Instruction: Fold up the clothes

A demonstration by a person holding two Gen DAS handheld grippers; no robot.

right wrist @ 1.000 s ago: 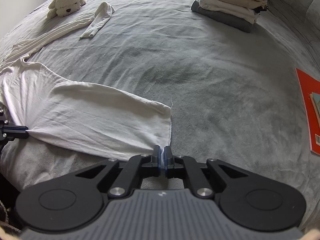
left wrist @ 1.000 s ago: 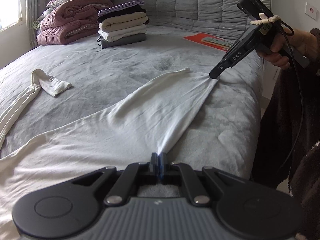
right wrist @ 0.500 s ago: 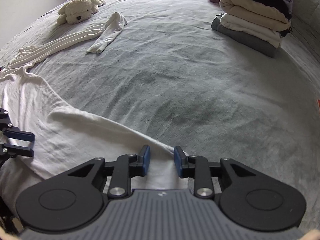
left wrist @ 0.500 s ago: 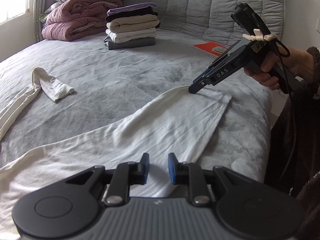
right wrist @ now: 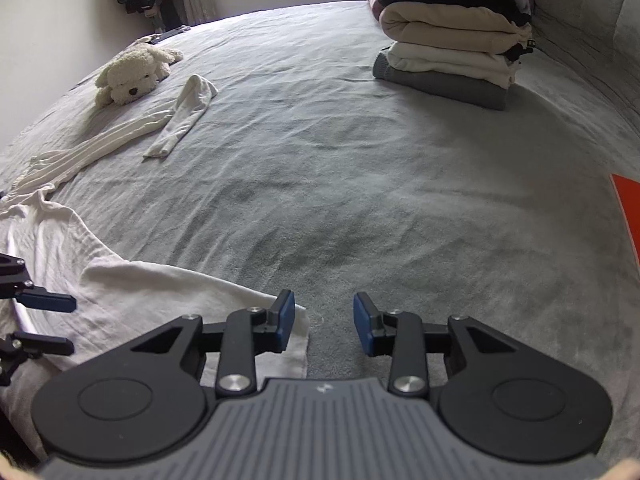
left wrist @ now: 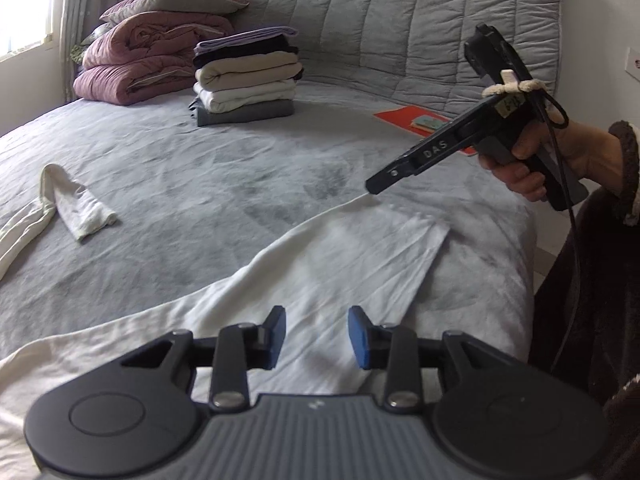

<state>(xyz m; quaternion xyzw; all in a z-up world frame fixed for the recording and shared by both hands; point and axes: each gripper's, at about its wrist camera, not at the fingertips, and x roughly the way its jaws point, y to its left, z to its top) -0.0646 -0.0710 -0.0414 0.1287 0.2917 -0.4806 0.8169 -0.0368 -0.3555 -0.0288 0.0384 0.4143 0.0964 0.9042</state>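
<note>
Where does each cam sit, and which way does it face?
Left wrist: on the open left gripper, facing across the white garment to the quilted grey headboard; shows the right gripper and hand.
Right wrist: on the open right gripper, facing across the grey bedspread; left gripper fingers at the left edge.
Shared: garment, folded clothes stack.

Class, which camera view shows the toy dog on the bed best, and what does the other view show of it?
The right wrist view. The toy dog lies there in full on the grey bed, beyond the long white sleeve, with its face and ears plain to see. The left wrist view does not show it at all.
</note>
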